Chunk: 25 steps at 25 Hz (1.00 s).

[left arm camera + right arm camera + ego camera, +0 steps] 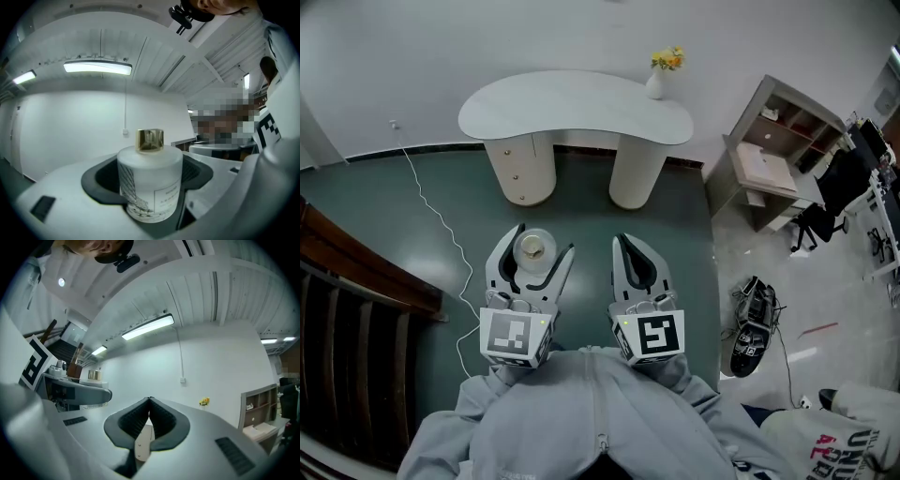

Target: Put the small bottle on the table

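Your left gripper [543, 241] is clamped on the small bottle [533, 248]; jaws stand wide, dark pads against the bottle's sides; bottle upright in the left gripper view, frosted white body, gold cap [150, 139], pale label with a line drawing on the front.
Your right gripper [629, 246] is closed on nothing; in the right gripper view the ribbed pads meet at their tips, with only a narrow slit lower down.
Both grippers are held side by side just in front of your grey zipped top [592, 412], marker cubes toward you, jaws pointing toward the table [572, 105].

Bottle's place: in the left jaws, above the dark green floor [384, 202], on your side of the table and clear of it; not on the tabletop.

Table: white, kidney-shaped top on two round pedestal legs, standing against the white wall; near its back right edge, a white vase [655, 84] with yellow flowers [667, 59]; the rest of the top shows bare.

Around: a white cable [431, 214] runs from the wall across the floor, left of the left gripper; dark wooden railing [352, 272] along the left edge of the head view; a pale wooden shelf unit [778, 150] to the right of the table; beyond it a black office chair [827, 192]; ceiling strip lights show in both gripper views.
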Each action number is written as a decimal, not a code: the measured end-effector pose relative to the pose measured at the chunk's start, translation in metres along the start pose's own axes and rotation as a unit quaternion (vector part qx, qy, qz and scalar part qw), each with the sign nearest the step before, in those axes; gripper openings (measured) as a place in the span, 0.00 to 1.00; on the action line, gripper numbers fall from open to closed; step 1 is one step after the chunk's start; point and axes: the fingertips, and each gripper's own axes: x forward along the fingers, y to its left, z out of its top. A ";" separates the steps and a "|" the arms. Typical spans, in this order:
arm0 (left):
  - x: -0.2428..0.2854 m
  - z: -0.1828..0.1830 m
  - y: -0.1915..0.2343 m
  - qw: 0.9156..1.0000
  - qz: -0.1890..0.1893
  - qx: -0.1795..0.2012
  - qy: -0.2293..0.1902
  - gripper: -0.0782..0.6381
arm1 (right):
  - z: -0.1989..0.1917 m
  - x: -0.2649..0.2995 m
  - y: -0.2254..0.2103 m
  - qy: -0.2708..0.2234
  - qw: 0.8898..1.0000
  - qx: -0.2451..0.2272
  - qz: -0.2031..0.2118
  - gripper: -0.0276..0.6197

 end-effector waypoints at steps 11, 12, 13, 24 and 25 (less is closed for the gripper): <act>0.045 -0.007 0.027 1.000 -0.001 0.001 -0.002 0.58 | -0.013 0.047 -0.017 0.006 1.000 0.001 -0.009 0.08; 0.052 -0.009 0.031 1.000 -0.004 -0.001 -0.001 0.58 | -0.017 0.055 -0.020 0.009 1.000 0.001 -0.010 0.08; 0.061 -0.012 0.036 1.000 -0.006 -0.003 0.001 0.58 | -0.021 0.063 -0.023 0.012 1.000 0.001 -0.011 0.08; 0.169 -0.016 0.117 1.000 -0.017 -0.003 0.001 0.58 | -0.033 0.193 -0.055 0.011 1.000 -0.014 -0.022 0.08; 0.179 -0.016 0.124 1.000 -0.019 -0.002 0.000 0.58 | -0.034 0.205 -0.058 0.010 1.000 -0.015 -0.024 0.08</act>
